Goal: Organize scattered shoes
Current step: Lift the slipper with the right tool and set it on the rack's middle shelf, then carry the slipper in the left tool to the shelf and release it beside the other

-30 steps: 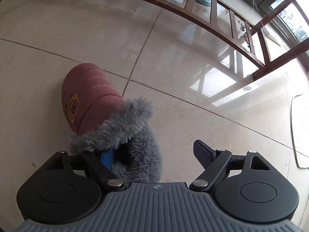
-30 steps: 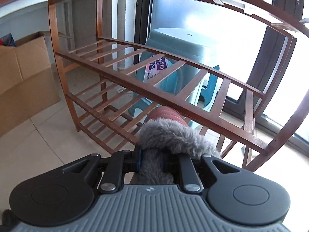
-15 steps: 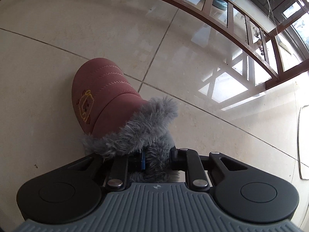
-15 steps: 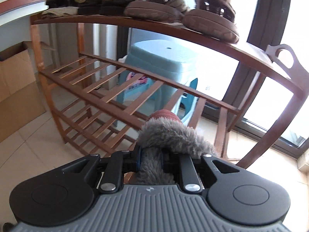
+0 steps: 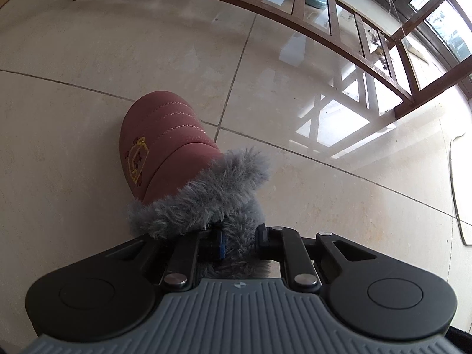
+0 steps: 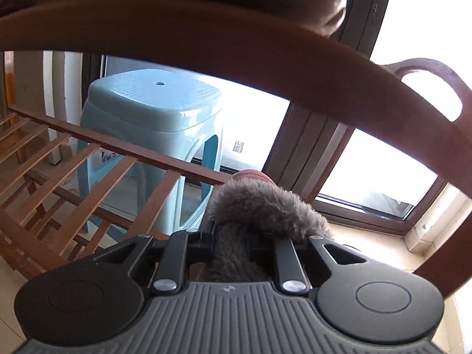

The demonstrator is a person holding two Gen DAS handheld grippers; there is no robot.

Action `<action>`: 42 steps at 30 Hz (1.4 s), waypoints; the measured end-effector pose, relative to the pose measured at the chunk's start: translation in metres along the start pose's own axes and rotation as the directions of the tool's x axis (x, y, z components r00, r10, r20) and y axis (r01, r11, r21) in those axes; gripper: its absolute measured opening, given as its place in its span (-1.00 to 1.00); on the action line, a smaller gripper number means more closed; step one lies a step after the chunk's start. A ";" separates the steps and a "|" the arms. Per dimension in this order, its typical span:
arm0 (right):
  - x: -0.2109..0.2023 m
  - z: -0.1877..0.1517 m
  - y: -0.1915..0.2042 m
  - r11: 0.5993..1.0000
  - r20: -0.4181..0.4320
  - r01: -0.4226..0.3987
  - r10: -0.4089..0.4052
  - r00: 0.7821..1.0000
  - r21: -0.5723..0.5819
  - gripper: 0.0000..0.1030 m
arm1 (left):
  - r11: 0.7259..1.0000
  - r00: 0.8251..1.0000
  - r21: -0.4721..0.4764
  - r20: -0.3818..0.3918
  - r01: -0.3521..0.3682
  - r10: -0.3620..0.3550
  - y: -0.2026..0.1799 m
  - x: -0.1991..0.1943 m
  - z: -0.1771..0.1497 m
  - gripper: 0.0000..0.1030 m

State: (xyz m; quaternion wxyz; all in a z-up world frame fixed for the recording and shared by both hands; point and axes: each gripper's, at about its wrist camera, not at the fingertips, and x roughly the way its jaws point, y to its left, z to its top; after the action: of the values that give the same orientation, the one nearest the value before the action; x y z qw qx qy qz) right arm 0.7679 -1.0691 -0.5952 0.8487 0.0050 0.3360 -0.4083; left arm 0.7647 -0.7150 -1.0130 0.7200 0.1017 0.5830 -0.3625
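Observation:
A maroon slipper-boot (image 5: pixel 165 150) with a grey fur collar and a small yellow bear patch lies on the tiled floor in the left wrist view, toe pointing away. My left gripper (image 5: pixel 239 240) is shut on its fur collar at the heel. In the right wrist view my right gripper (image 6: pixel 244 246) is shut on the grey fur collar of the matching boot (image 6: pixel 259 203); only a sliver of its maroon toe shows. That boot hangs over the slats of a middle shelf of the wooden shoe rack (image 6: pixel 124 150), just under the rack's top rail (image 6: pixel 236 47).
A light blue plastic stool (image 6: pixel 153 109) stands behind the rack by a dark-framed window (image 6: pixel 312 135). Dark shoes sit on the rack's top shelf, blurred. The rack's lowest shelf (image 5: pixel 333 20) crosses the top of the left wrist view. A thin cord (image 5: pixel 451 177) lies on the floor at right.
My left gripper's jaws closed onto the boot's fur collar; the boot shifted rightward. My right gripper carried its boot forward, close under the rack's top rail and over the middle shelf.

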 end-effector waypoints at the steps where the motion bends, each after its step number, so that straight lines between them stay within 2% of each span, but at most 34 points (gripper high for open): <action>1: 0.003 0.000 -0.002 1.000 -0.009 -0.001 0.001 1.000 -0.006 -0.61 | 1.000 1.000 0.007 0.002 0.003 -0.003 0.001 -0.001 -0.001 -0.66; 3: 0.007 0.000 -0.002 1.000 -0.015 -0.005 0.005 1.000 -0.022 -0.54 | 1.000 1.000 0.019 0.003 0.006 -0.006 0.001 -0.001 -0.001 -0.67; 4: 0.008 -0.001 0.000 0.999 -0.015 -0.003 0.002 1.000 -0.040 -0.43 | 1.000 1.000 0.026 0.002 0.006 -0.007 0.001 -0.001 -0.002 -0.67; 6: 0.010 -0.003 0.006 0.997 -0.025 -0.002 0.000 1.000 -0.073 0.14 | 0.999 1.000 0.033 0.001 0.008 -0.008 0.001 -0.001 -0.002 -0.67; 8: 0.005 -0.008 0.009 0.997 -0.011 -0.004 0.003 1.000 -0.074 0.42 | 0.999 1.000 0.035 0.000 0.010 -0.010 0.002 -0.001 -0.002 -0.68; 13: -0.027 -0.029 0.016 0.993 0.081 0.021 -0.012 0.997 -0.114 0.52 | 0.999 1.000 0.032 0.004 0.008 -0.008 0.003 -0.003 -0.004 -0.69; 15: -0.035 -0.030 0.020 0.994 0.112 0.017 -0.004 0.994 -0.108 0.67 | 0.999 1.000 0.033 0.004 0.003 -0.003 0.002 -0.004 -0.004 -0.69; 24: -0.064 -0.045 0.014 0.996 0.126 -0.068 0.075 0.989 -0.060 0.67 | 1.000 0.999 0.021 0.052 -0.017 0.016 -0.003 -0.013 -0.001 -0.69; 27: -0.068 -0.059 0.007 0.997 0.137 -0.075 0.080 0.987 -0.036 0.67 | 0.999 0.998 0.029 0.066 -0.021 0.019 -0.005 -0.018 -0.001 -0.70; 32: -0.069 -0.097 0.008 0.991 0.121 -0.136 0.136 0.983 -0.006 0.67 | 0.998 0.995 0.031 0.091 -0.047 0.044 0.000 -0.030 -0.005 -0.70; 38: -0.065 -0.140 0.010 0.982 0.074 -0.190 0.190 0.979 -0.005 0.67 | 0.993 0.991 0.094 0.118 -0.070 0.059 -0.006 -0.059 0.002 -0.70; 42: -0.062 -0.158 0.011 0.974 0.045 -0.226 0.226 0.973 0.012 0.67 | 0.983 0.988 0.169 0.145 -0.076 0.051 -0.022 -0.094 0.015 -0.70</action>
State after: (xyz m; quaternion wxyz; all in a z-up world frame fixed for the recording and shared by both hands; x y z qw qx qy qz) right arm 0.6583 -0.9743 -0.6845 0.8967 0.0415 0.3113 -0.3120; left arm 0.7563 -0.7016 -0.9164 0.7589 0.1570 0.4934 -0.3949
